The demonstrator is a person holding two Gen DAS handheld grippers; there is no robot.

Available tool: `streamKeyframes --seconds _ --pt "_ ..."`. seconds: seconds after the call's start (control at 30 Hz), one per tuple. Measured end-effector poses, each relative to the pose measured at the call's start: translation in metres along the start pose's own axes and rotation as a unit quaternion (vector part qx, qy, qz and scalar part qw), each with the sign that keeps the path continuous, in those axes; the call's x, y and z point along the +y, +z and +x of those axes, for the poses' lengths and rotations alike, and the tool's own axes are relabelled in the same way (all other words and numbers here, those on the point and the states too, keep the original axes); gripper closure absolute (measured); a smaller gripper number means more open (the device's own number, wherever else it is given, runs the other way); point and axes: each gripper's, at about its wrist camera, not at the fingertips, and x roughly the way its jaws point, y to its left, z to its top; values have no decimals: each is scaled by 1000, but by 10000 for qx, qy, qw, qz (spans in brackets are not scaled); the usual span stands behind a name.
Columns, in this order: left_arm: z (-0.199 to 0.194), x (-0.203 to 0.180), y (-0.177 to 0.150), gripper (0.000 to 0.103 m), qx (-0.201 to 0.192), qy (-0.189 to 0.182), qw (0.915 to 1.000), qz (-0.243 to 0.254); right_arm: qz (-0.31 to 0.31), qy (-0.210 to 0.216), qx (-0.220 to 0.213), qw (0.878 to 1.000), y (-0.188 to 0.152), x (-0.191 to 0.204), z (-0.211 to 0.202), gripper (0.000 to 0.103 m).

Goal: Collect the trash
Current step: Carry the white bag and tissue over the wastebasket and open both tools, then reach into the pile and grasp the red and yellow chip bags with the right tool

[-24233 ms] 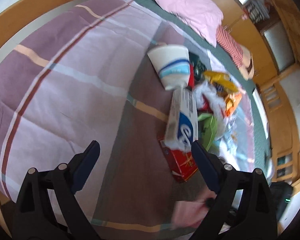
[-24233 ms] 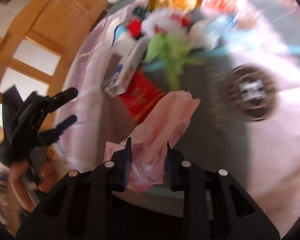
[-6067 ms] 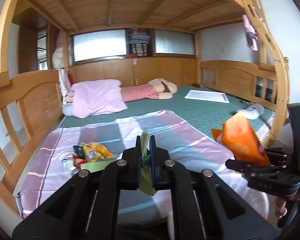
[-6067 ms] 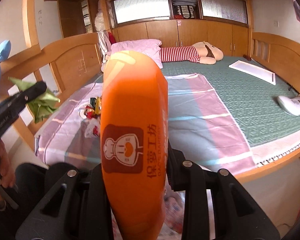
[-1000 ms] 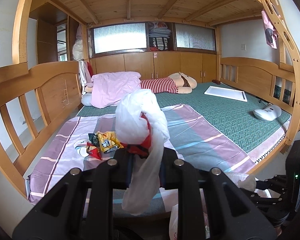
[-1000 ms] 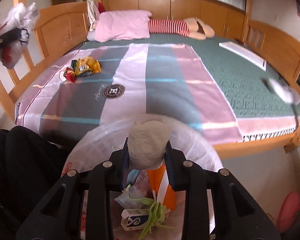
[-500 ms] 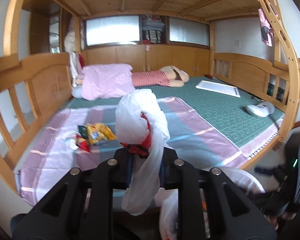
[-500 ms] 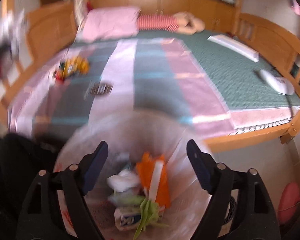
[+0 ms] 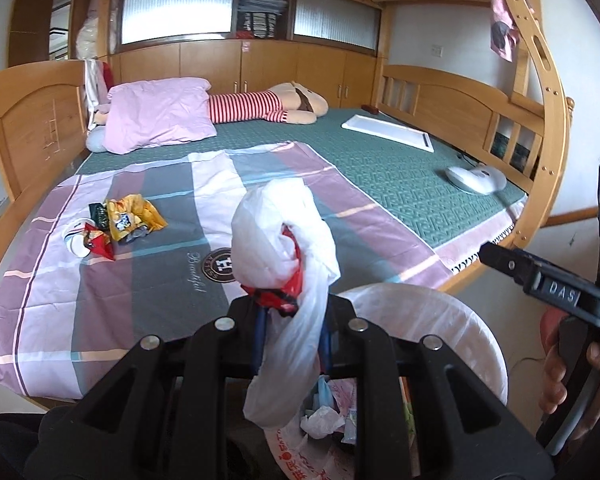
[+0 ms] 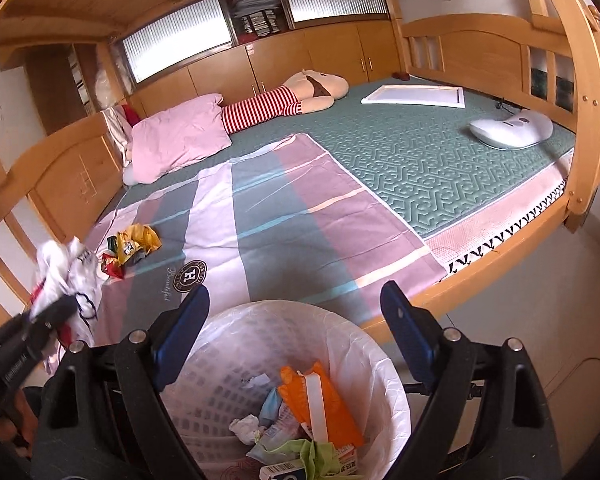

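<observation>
Plastic bag (image 9: 286,264) clamped in left hand-held gripper (image 9: 290,340); right hand-held gripper (image 10: 296,312) spread, empty.

Two black plastic two-finger grippers are seen: the left gripper (image 9: 290,334) and the right gripper (image 10: 294,330) are fitted with blue finger pads (image 10: 182,334) and silver screws (image 9: 356,324). White "DAS" lettering (image 9: 559,291) is carried on the right one's side.

Readable marks on the bedspread and one gripper

The striped bedspread (image 9: 148,280) carries a round dark emblem (image 9: 219,265) with a large "H" near its front edge, and script beside it that seems to read "Beautiful". The right gripper (image 9: 548,288) bears a plate lettered "DAS". Print on the trash is too small to read.
</observation>
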Motion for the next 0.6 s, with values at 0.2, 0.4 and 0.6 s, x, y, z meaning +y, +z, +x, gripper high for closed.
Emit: streamKeyframes --seconds 0.2,0.4,0.6 --pt "28 -17 -15 81 578 -906 9941 136 -39 -48 -77 10000 0 3 -1 16" --pt "76 -43 -49 46 1623 -2075 9639 379 55 -141 -106 9998 2 1 1 16" --pt "84 -6 -36 30 1372 -1892 9722 166 102 -214 -35 9997 9 9 15 16"
